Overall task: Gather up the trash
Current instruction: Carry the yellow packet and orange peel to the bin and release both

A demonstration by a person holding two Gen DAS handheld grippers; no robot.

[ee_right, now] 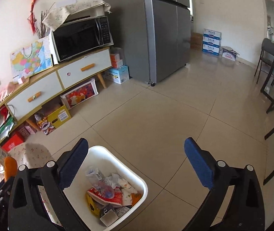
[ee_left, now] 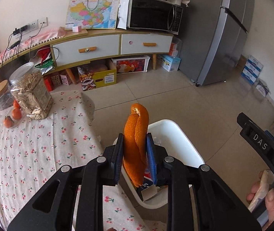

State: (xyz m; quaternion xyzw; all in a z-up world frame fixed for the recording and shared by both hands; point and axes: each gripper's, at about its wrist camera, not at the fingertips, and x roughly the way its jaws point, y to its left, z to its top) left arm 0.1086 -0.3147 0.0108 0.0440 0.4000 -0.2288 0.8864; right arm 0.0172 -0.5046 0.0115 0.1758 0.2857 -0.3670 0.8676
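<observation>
Between the left claw's [ee_left: 135, 148] blue pads, clamped upright: orange peel [ee_left: 136, 134], above the white bin's [ee_left: 185, 134] near-left rim, beside the tabletop [ee_left: 31, 144]. Right claw [ee_right: 136, 163] spread wide, holding nothing.

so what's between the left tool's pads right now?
An orange peel, clamped upright between the left tool's blue pads, above the white bin's near edge. The left wrist view shows it; the right tool is open and empty.
</observation>
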